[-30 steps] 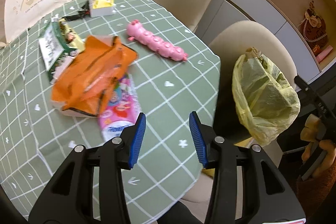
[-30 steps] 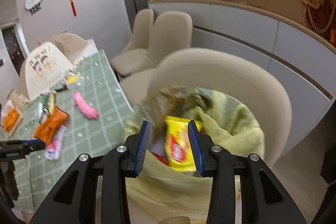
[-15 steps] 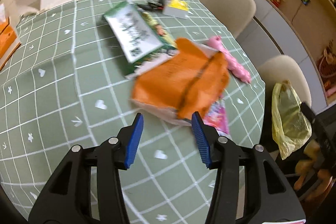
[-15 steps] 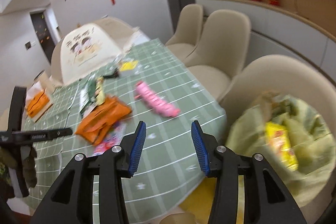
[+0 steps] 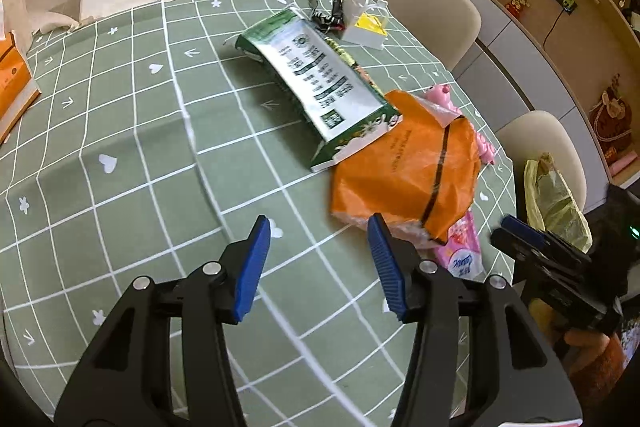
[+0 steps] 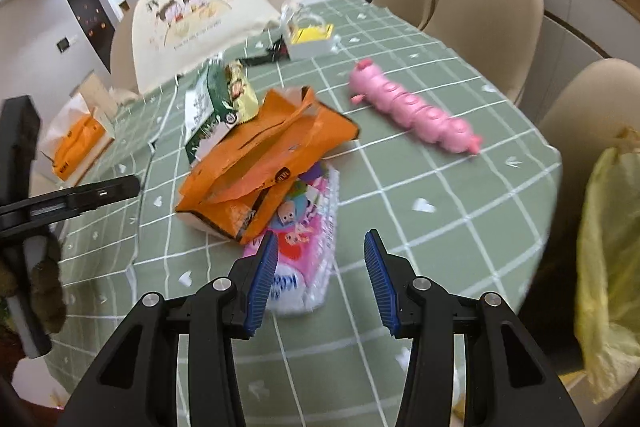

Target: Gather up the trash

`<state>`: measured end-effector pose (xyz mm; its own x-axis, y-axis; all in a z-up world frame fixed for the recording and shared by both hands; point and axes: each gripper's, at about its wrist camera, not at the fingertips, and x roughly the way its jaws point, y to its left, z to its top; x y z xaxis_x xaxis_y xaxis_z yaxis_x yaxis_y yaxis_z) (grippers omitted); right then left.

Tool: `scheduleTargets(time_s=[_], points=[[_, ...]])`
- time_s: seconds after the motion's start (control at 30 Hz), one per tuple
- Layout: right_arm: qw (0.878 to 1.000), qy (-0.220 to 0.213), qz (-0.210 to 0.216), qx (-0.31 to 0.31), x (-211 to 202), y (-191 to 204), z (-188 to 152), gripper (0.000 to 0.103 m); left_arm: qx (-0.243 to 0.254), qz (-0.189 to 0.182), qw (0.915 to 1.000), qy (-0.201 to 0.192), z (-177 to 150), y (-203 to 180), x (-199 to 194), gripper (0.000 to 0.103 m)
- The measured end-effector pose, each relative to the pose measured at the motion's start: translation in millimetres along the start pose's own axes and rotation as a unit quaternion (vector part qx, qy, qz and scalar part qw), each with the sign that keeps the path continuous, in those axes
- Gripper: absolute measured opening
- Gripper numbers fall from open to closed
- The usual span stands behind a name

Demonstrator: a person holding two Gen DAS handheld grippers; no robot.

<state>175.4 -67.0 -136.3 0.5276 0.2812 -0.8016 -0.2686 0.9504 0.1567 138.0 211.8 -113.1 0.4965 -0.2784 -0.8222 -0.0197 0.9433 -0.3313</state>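
Note:
An orange wrapper (image 5: pixel 412 171) (image 6: pixel 260 155) lies on the green checked tablecloth (image 5: pixel 132 131), over a pink tissue pack (image 6: pixel 304 247) (image 5: pixel 460 247). A green and white carton (image 5: pixel 316 83) (image 6: pixel 204 103) lies behind it. A yellow trash bag (image 6: pixel 608 259) (image 5: pixel 556 199) hangs at the table's right edge. My left gripper (image 5: pixel 320 267) is open and empty, just left of the orange wrapper. My right gripper (image 6: pixel 320 283) is open and empty, above the near end of the tissue pack.
A pink caterpillar toy (image 6: pixel 412 111) lies to the right of the wrapper. A small white and yellow box (image 5: pixel 368 23) stands at the back. An orange tissue box (image 6: pixel 76 143) is at the left. Beige chairs (image 5: pixel 432 15) line the far side.
My right gripper swung left from the trash bag to over the table and the tissue pack. My left gripper moved left and forward, so the wrapper now sits by its right finger.

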Motion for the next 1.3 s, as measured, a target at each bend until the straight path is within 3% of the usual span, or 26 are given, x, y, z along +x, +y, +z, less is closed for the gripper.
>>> scheduleTargets(time_s=[0.17, 0.3, 0.47, 0.63, 0.77, 0.83, 0.9, 0.93, 1.07, 1.23, 1.3], points=[[1.000, 0.008, -0.010, -0.020, 28, 12, 8, 0.043, 0.003, -0.009, 1.0000, 0.000, 4, 14, -3, 0.052], [1.000, -0.007, -0.002, -0.009, 21, 18, 9, 0.043, -0.002, -0.022, 0.9998, -0.005, 15, 21, -2, 0.052], [1.000, -0.020, -0.007, 0.012, 0, 12, 5, 0.043, -0.061, -0.058, 0.9960, -0.029, 54, 25, 10, 0.060], [0.999, -0.025, -0.026, 0.029, -13, 5, 0, 0.043, -0.113, -0.027, 0.9916, -0.056, 112, 17, 38, 0.070], [0.998, -0.023, -0.050, 0.017, -19, 4, -1, 0.043, -0.096, 0.053, 0.9940, -0.007, 139, 7, 73, 0.070], [0.998, -0.030, -0.059, 0.010, -24, 4, 1, 0.043, -0.085, 0.068, 0.9941, 0.004, 139, 6, 79, 0.070], [0.997, -0.048, -0.063, 0.000, -32, 5, 12, 0.043, -0.082, 0.074, 0.9937, 0.019, 132, 12, 83, 0.067], [0.997, -0.054, -0.062, -0.004, -34, 5, 18, 0.043, -0.085, 0.071, 0.9935, 0.026, 129, 16, 83, 0.061], [0.994, -0.081, -0.045, -0.049, -30, 20, 66, 0.043, -0.076, 0.044, 0.9954, 0.039, 111, 32, 69, 0.054], [0.987, -0.078, -0.005, -0.139, 12, 62, 139, 0.043, -0.047, 0.046, 0.9968, 0.045, 95, 39, 51, 0.054], [0.977, -0.070, -0.001, -0.200, 41, 83, 164, 0.043, -0.037, 0.062, 0.9962, 0.047, 90, 44, 47, 0.054]])
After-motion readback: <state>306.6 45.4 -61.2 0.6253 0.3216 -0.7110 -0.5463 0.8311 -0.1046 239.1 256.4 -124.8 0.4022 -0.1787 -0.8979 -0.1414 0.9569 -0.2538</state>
